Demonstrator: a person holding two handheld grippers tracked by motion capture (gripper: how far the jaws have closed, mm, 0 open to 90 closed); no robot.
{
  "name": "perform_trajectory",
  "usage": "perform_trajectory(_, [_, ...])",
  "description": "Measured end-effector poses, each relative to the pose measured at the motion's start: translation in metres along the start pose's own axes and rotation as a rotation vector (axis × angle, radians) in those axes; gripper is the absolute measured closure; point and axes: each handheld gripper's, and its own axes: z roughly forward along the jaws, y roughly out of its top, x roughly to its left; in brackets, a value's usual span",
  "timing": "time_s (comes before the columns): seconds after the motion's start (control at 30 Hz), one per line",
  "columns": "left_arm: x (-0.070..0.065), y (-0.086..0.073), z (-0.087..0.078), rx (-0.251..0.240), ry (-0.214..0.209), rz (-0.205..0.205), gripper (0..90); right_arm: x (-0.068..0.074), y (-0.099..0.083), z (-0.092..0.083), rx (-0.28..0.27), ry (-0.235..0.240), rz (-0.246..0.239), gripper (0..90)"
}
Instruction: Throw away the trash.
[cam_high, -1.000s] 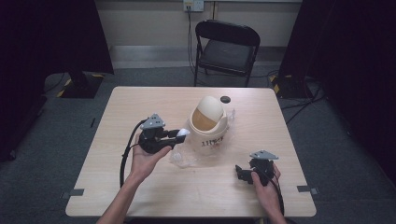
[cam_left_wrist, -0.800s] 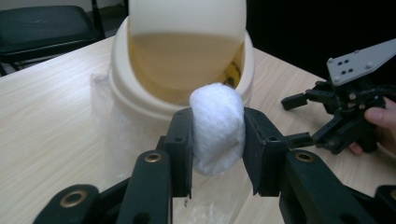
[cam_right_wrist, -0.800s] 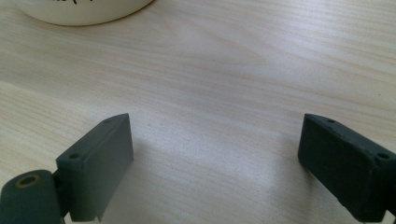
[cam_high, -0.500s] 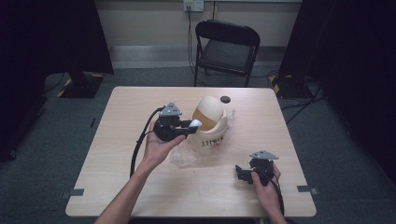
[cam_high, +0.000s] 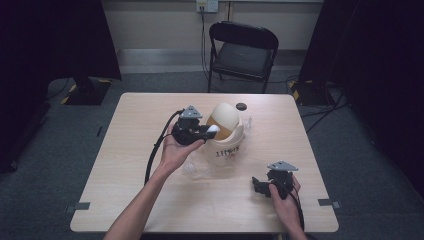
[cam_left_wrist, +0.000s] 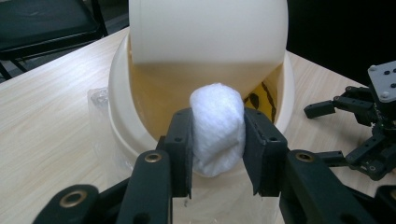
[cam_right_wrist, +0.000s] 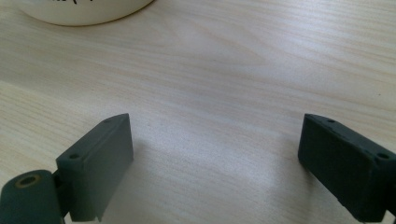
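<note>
Left gripper view shows the left gripper (cam_left_wrist: 217, 140) clamped on a white wad (cam_left_wrist: 218, 128) at the mouth of the cream bin (cam_left_wrist: 116, 107), its swing lid (cam_left_wrist: 208, 30) tilted; the bin's inside stays dim. Right gripper (cam_right_wrist: 215, 163) gapes wide over bare table (cam_right_wrist: 233, 70).

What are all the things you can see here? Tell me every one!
Bin: one, cream, swing lid, mid-table.
White wad: one, white, held at the bin's opening.
Clear plastic wrap: one, see-through, in front of the bin.
Small disc: one, black, behind the bin.
Table: one, light wood.
Chair: one, black, behind the table.
Left tongs: black, shut on the white wad.
Right tongs: black, open, low over the table's near right.
</note>
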Motion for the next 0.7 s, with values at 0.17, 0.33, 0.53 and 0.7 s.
perform_trajectory(0.17, [0.001, 0.002, 0.007, 0.007, 0.001, -0.015, 65.5, 0.0, 0.0, 0.0, 0.001, 0.001, 0.0, 9.4])
perform_trajectory(0.33, [0.001, 0.004, 0.014, 0.032, -0.003, -0.019, 65.5, 0.0, 0.0, 0.0, 0.0, 0.002, -0.002, 9.4])
perform_trajectory(0.53, [0.003, 0.004, 0.023, 0.05, 0.002, -0.024, 65.5, 0.0, 0.0, 0.0, 0.0, 0.003, -0.002, 9.5])
perform_trajectory(0.7, [0.002, 0.007, 0.027, 0.078, 0.015, -0.008, 65.3, 0.0, 0.0, 0.0, 0.0, 0.003, -0.003, 9.4])
